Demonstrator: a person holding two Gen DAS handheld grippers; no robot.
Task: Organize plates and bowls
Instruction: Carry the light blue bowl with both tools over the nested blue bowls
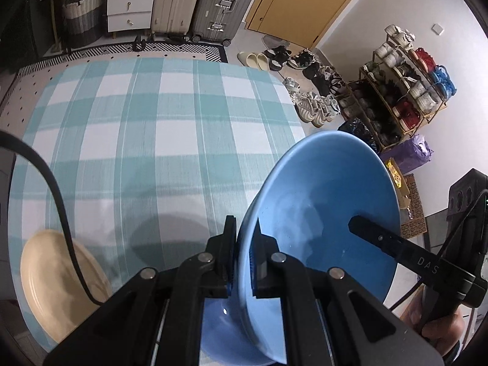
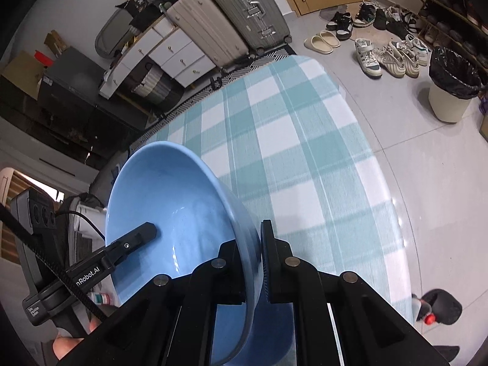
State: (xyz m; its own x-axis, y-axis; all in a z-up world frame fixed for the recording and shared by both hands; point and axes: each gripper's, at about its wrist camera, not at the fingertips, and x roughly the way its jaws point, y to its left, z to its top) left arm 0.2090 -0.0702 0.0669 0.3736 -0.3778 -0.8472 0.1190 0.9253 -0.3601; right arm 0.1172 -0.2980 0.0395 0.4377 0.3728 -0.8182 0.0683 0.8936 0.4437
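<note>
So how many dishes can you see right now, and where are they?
2. A blue bowl is held above the checked table, gripped on opposite rims by both sets of jaws. A cream plate sits at the table's near-left edge. More may be hidden.

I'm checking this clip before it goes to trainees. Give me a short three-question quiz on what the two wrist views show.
1. True or false: the blue bowl is held by one claw only.
2. What lies on the checked tablecloth near the left edge of the left wrist view?
A. a cream plate
B. a red cup
C. a fork
3. Fill in: each claw grips the bowl by its ____.

Key
1. False: the left claw and the right claw are both shut on it, on opposite sides.
2. A, the cream plate.
3. Rim: one finger inside, one outside.
</note>
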